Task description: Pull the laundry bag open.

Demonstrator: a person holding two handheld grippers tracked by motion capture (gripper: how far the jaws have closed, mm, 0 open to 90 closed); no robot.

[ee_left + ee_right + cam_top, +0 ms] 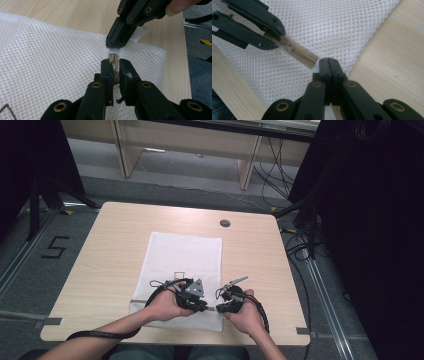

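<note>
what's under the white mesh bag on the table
The white mesh bag lies flat on the light wooden table, whose top shows all around it. Whatever is directly beneath or inside the bag is covered by the mesh and cannot be made out.

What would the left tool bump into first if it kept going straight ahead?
Most likely the right tool. It sits right in front of the left tool, pinching the white tab at the end of the tan zipper on the mesh bag.
</note>
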